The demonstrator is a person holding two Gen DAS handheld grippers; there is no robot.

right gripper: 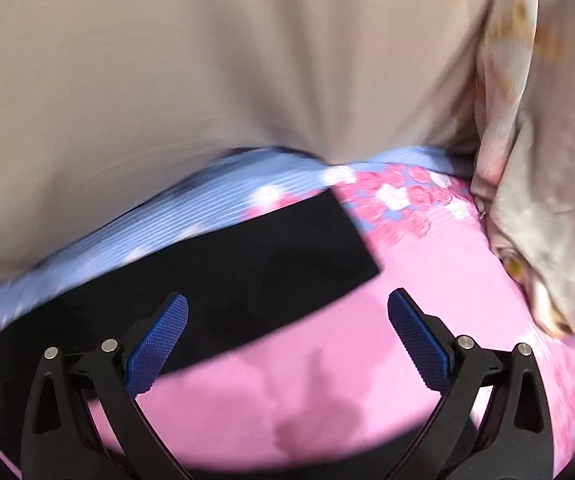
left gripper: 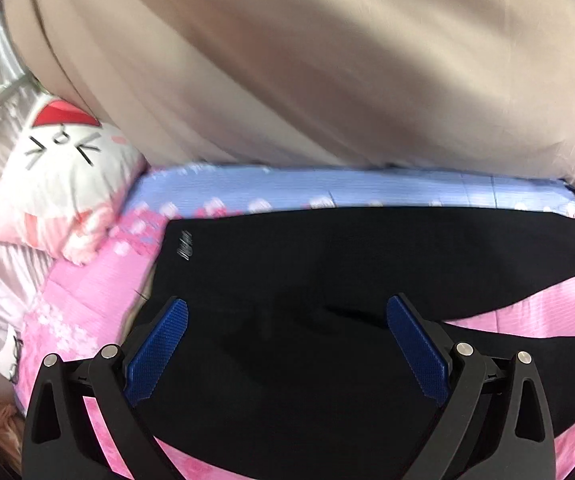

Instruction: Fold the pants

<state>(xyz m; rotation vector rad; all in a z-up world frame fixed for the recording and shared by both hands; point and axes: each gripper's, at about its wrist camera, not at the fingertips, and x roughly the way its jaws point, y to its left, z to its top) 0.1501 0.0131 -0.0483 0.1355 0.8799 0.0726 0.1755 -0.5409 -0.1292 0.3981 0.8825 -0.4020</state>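
Lying flat on the pink floral bedspread [left gripper: 87, 292], the black pants [left gripper: 327, 264] stretched left to right, one leg end [right gripper: 327, 236] reaching far right. The left gripper [left gripper: 287, 312] hovered spread above the pants; the right gripper [right gripper: 287, 312], equally spread, held nothing.

Left gripper [left gripper: 287, 312], right gripper [right gripper: 287, 312] — black frames, blue textured pads, silver screws.
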